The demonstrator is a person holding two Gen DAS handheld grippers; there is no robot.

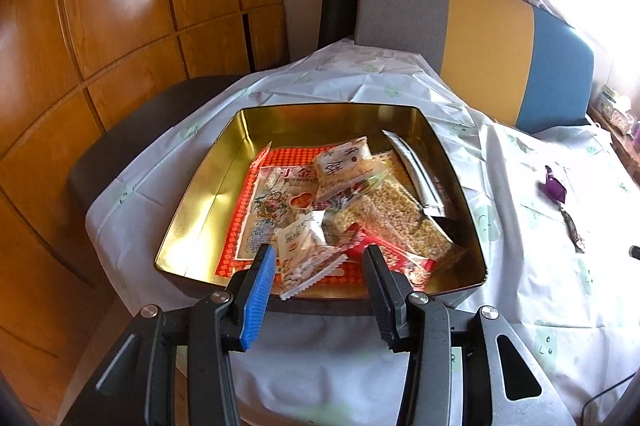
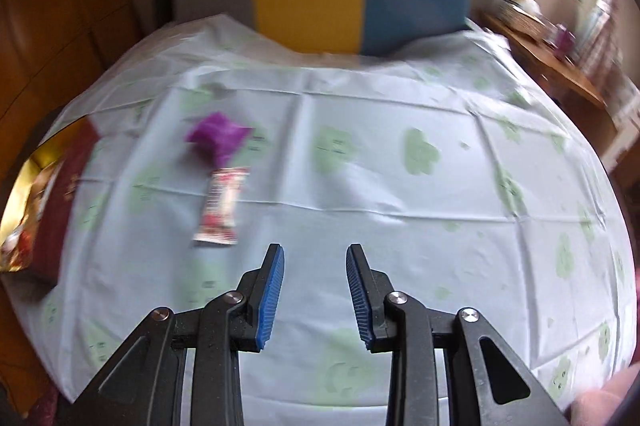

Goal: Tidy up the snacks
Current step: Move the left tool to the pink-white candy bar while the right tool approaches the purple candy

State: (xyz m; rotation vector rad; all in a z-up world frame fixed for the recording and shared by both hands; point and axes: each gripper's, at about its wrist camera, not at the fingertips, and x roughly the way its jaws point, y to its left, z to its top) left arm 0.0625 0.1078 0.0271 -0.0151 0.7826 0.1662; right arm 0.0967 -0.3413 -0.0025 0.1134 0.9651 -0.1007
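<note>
2 snacks [image 2: 218, 177] outside tin [image 1: 456, 161].

You see a gold tin [image 1: 208, 193] of glossy, mirror-bright metal, holding shiny plastic snack wrappers [image 1: 344, 201]. The tablecloth [image 2: 360, 185] on the bench is thin, creased, matt sheet. The wardrobe doors [image 1: 120, 25] are lacquered, glossy wood; the tool pads [image 2: 272, 290] are ribbed blue rubber.
</note>
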